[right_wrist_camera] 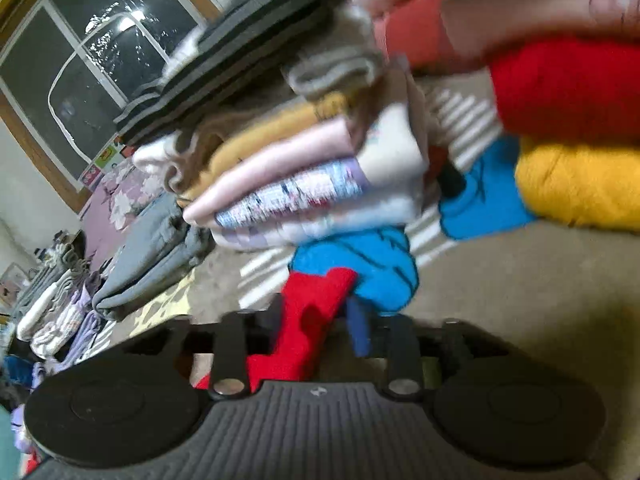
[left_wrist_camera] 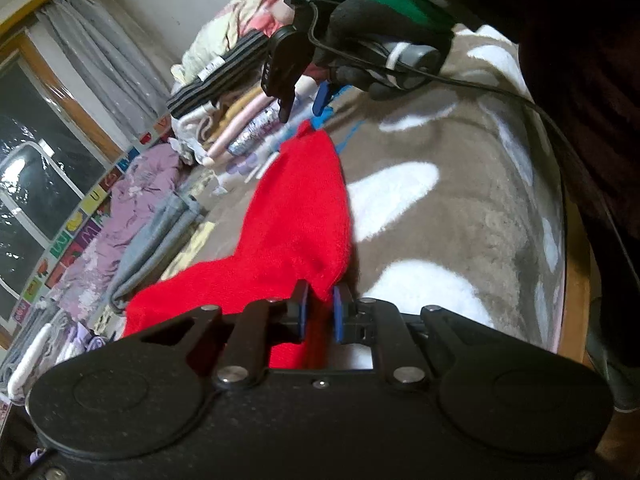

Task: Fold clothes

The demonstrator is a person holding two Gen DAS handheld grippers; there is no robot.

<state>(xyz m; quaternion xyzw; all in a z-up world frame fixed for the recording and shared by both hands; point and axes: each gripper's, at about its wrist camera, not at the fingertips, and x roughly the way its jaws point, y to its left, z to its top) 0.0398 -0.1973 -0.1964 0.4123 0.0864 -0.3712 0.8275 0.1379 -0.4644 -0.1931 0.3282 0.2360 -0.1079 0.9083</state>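
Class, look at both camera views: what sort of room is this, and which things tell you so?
Probably a bedroom: a bed covered by a brown-and-white fleece blanket, a curtained window, and stacks of folded clothes along it.

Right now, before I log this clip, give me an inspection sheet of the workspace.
Surface: brown blanket with white patches, covering the work area.
Job's things: red garment, stretched between both grippers.
Clutter: stack of folded clothes, blue cloth, yellow knit under a folded red knit, grey folded clothes.
Grippers: left gripper shut on one end of the red garment; right gripper shut on the other end, view blurred.
Cables: black cable trailing from the right gripper across the blanket.
Surroundings: dark window, grey curtain.
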